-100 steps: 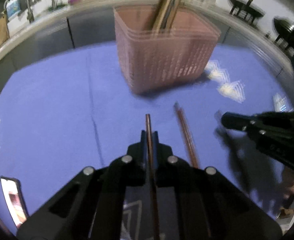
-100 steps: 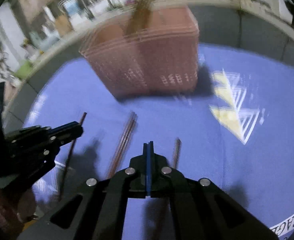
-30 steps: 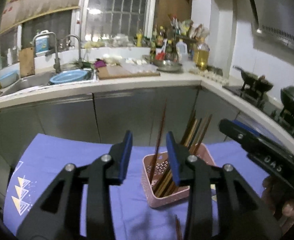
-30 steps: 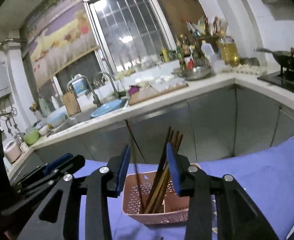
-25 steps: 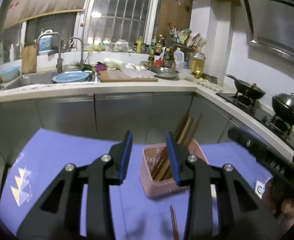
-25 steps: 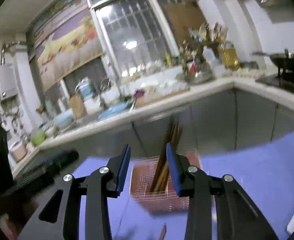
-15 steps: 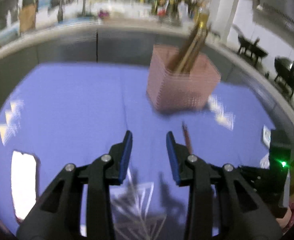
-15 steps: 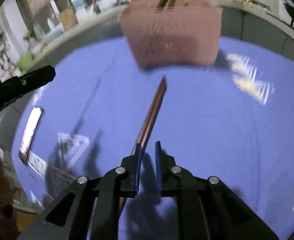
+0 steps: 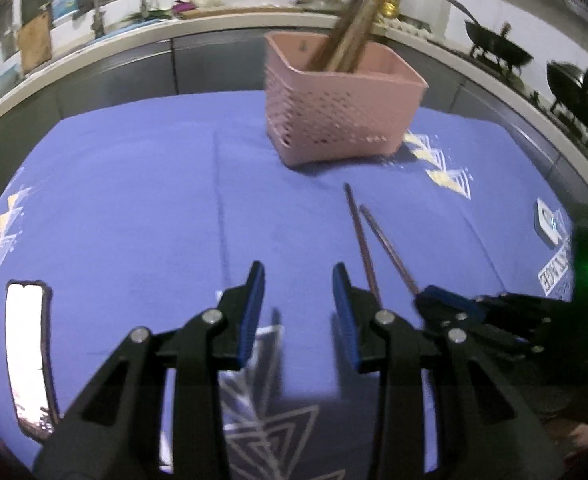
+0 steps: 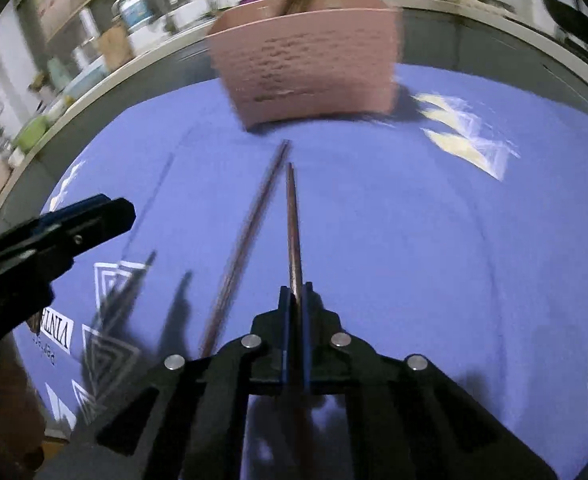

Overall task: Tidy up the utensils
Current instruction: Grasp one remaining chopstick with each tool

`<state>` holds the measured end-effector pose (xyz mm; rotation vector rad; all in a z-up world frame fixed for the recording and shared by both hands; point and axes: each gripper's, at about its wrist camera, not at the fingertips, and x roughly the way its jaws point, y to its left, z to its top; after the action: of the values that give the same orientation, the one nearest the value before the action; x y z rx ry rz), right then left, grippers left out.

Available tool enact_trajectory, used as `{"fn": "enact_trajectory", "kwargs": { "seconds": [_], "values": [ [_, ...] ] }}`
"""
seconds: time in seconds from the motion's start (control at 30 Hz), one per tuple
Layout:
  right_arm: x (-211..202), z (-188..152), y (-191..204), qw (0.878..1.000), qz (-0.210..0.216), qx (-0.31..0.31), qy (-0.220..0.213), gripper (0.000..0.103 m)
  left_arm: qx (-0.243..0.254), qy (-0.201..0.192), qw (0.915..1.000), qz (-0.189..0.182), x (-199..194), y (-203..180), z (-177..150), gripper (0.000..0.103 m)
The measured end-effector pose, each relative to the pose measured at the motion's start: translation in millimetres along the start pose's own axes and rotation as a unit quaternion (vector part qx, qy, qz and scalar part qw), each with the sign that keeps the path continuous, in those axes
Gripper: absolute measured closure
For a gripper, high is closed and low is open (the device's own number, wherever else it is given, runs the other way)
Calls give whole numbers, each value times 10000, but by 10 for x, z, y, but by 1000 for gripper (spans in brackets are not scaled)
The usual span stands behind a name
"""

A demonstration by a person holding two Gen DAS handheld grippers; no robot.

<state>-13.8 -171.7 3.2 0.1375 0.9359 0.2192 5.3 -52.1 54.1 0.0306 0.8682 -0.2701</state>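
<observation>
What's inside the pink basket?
Brown chopsticks stand inside the pink basket, leaning and poking out the top. Their bottom ends, and anything else down there, are hidden by its walls.

Right hand-held gripper point(image 10: 293, 300) now clamped on chopstick point(image 10: 292, 216); left hand-held gripper point(image 9: 297, 280) lowered, open.

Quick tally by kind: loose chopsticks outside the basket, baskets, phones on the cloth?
Loose chopsticks: 2, one in the right gripper, one on the cloth
Basket: 1
Phone: 1
Total: 4
</observation>
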Motion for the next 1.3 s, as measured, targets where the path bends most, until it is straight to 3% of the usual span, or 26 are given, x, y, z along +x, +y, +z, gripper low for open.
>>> {"fn": "enact_trajectory", "kwargs": {
  "seconds": [0.13, 0.33, 0.4, 0.43, 0.47, 0.83, 1.23, 1.3],
  "values": [
    [-114, -167, -147, 10000, -73, 49, -38, 98, 294, 187, 9994, -10, 206, -249, -14, 70],
    [-172, -232, -286, 9996, 206, 189, 19, 96, 638, 603, 9961, 102, 537, -517, -122, 70],
    [-171, -221, -313, 9997, 181, 184, 28, 96, 830, 501, 9951, 192, 515, -569, -167, 77],
    [-168, -209, -322, 9997, 182, 186, 27, 95, 856, 514, 9950, 85, 505, -571, -177, 92],
    [-169, -199, -331, 9996, 193, 185, 23, 95, 871, 540, 9947, 11, 494, -559, -182, 96],
    [-74, 26, -336, 9998, 156, 21, 126, 89, 810, 804, 9930, -307, 144, -76, -564, 97],
    [210, 471, -278, 9996, 56, -188, 196, 85, 845, 760, 9934, -158, 647, -193, 103, 93],
    [244, 494, -227, 9991, 3, -360, 238, 98, 923, 706, 9932, -115, 714, -230, 176, 93]
  ]
}}
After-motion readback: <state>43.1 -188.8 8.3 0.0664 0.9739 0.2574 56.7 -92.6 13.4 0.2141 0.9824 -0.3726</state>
